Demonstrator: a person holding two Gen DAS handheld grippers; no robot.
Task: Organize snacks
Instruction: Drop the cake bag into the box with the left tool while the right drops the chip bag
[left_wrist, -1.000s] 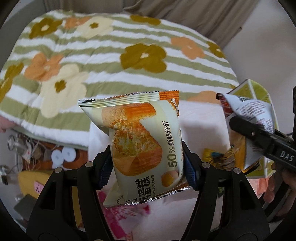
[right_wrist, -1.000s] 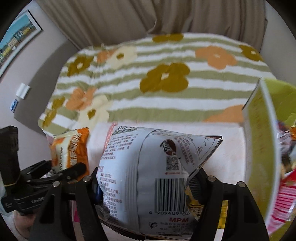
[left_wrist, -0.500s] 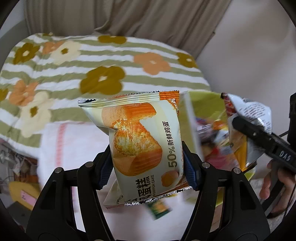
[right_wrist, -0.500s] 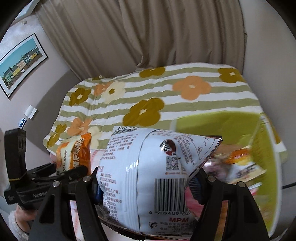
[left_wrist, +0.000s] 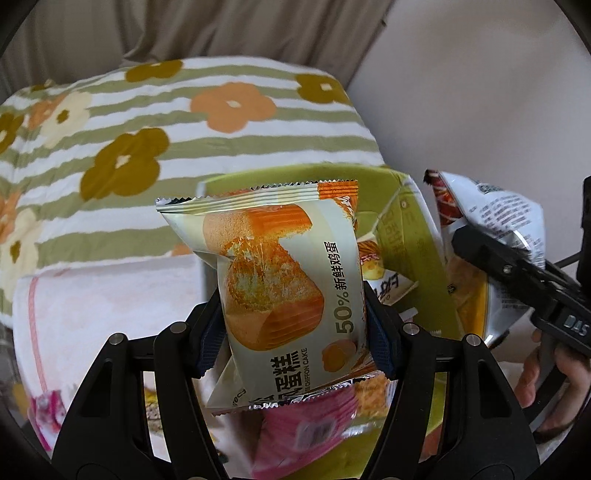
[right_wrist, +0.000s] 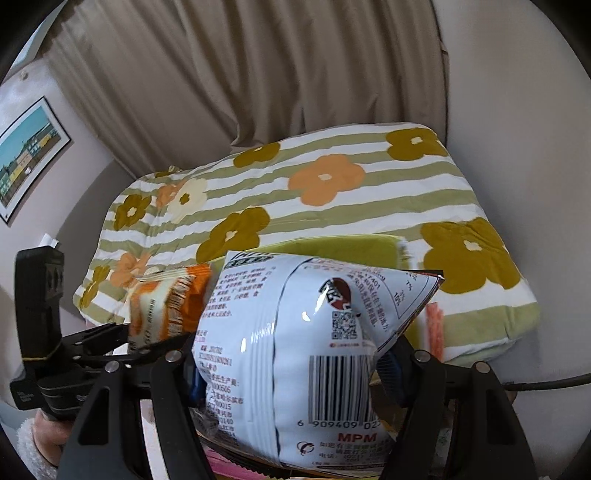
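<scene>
- Green box (left_wrist: 402, 236) sits right behind both tongs, lid up, with a pink wrapper (left_wrist: 310, 439) and a couple of other packets in it. Can't read those, too blurry.
- Left tongs (left_wrist: 291, 328) are clamped on the chiffon cake packet (left_wrist: 280, 291): glossy, puffy pillow pack with zigzag-crimped ends, standing upright between the blue pads, above the box's near side.
- Right tongs (right_wrist: 291, 365) are squeezing the white snack bag (right_wrist: 306, 350): shiny crinkly foil, barcode side facing the camera, poking up past the tips.
- Each packet shows up beside the other tongs too.
- Behind it all there's a bed with a soft striped flower blanket (right_wrist: 332, 192), plus a pink towel (left_wrist: 103, 302).
</scene>
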